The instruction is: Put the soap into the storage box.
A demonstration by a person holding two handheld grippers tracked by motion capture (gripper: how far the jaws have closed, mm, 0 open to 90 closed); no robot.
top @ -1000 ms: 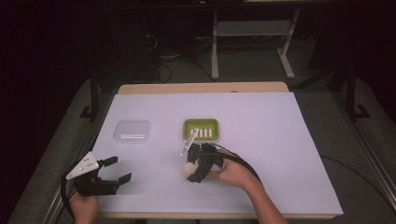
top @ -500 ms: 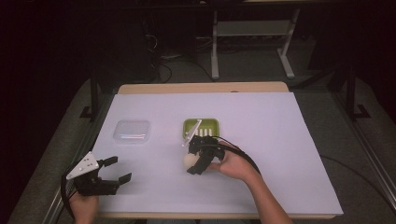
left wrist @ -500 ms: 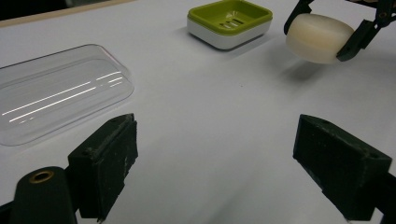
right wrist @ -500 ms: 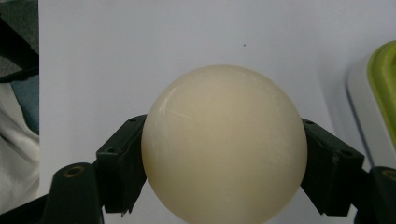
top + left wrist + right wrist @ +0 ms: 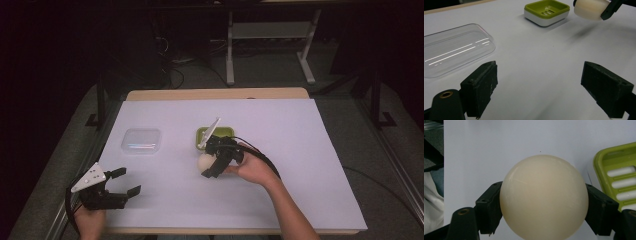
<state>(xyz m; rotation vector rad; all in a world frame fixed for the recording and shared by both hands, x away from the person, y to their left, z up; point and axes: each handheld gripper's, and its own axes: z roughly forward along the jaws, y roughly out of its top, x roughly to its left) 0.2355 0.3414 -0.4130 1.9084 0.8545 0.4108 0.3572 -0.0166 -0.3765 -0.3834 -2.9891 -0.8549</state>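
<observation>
A cream round soap (image 5: 204, 162) (image 5: 544, 197) (image 5: 590, 8) is held off the white table by my right gripper (image 5: 207, 165) (image 5: 544, 202), which is shut on it just left of and in front of the green slotted soap dish (image 5: 216, 136) (image 5: 617, 173) (image 5: 547, 11). My left gripper (image 5: 127, 182) (image 5: 546, 86) rests open near the table's front left corner, with nothing between its jaws. A clear plastic lid (image 5: 141, 141) (image 5: 454, 48) lies flat at the left, behind the left gripper.
White paper (image 5: 310, 150) covers the table, with a wooden edge (image 5: 215, 94) at the back. Dark floor, cables and a metal stand (image 5: 270, 40) lie beyond. A black cable (image 5: 260, 155) trails from the right gripper over the hand.
My right gripper has lifted the soap and carried it back and right toward the green dish. The left gripper has stayed put.
</observation>
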